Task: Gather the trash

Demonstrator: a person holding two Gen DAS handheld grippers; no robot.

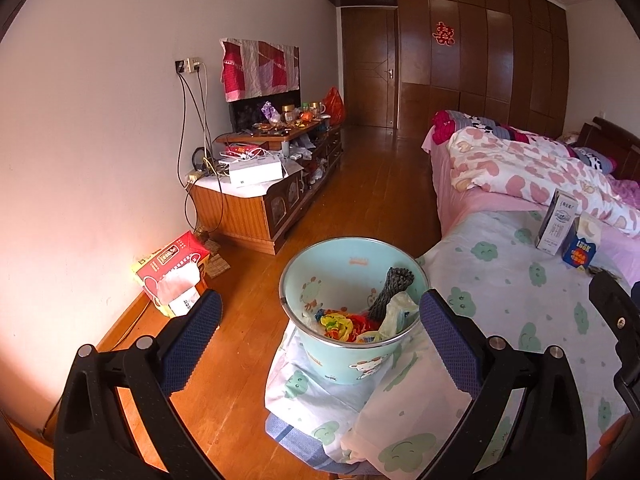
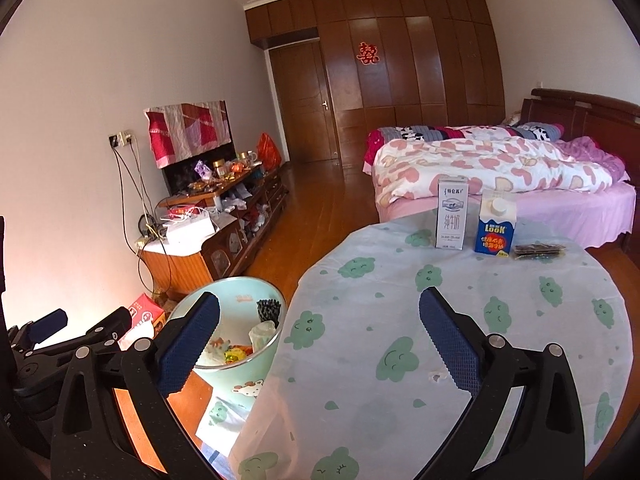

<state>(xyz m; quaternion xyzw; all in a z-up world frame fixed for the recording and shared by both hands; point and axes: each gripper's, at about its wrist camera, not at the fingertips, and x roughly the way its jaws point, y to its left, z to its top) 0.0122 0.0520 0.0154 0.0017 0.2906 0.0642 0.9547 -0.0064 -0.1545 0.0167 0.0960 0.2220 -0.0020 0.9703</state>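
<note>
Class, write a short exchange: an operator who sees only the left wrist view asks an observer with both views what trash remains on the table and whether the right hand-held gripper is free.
Operator: I see a white carton and a blue carton at my right edge. Is anything else beside them?
Observer: Yes, a dark flat packet lies on the table, just to the right of the blue carton in the right wrist view.
Operator: Is the right hand-held gripper carrying anything?
Observer: No, it is open, with nothing between its fingers.
</note>
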